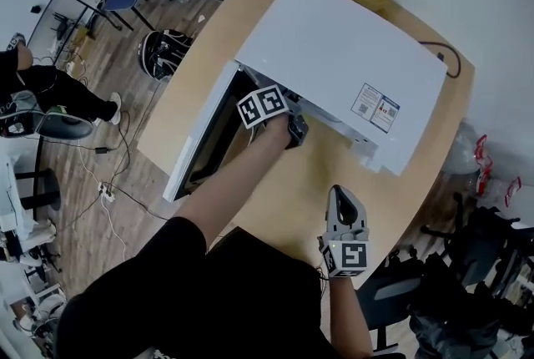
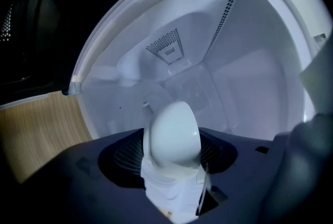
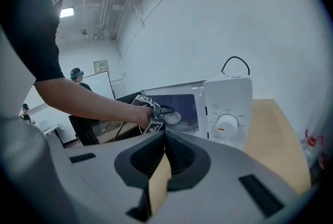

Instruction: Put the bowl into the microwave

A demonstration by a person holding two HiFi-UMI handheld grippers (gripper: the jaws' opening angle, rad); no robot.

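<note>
The microwave (image 1: 350,57) sits on the wooden table (image 1: 304,186) with its door (image 1: 200,144) swung wide open. The person's left gripper (image 1: 296,130) is reaching into the cavity. Seen along its jaws, they stand well apart with the white bowl (image 2: 174,134) filling the space between them. The bowl has the pale back wall and its vent grille behind it. I can't see the pads actually squeezing it. From the other side, the bowl lies low inside the cavity, with the left gripper's tips right at it.

The right gripper (image 1: 344,197) hangs back over the near part of the table, well clear of the oven. Its jaws are drawn almost together with nothing in them, only a sliver of tabletop showing through. It faces the control dial (image 3: 227,125).
</note>
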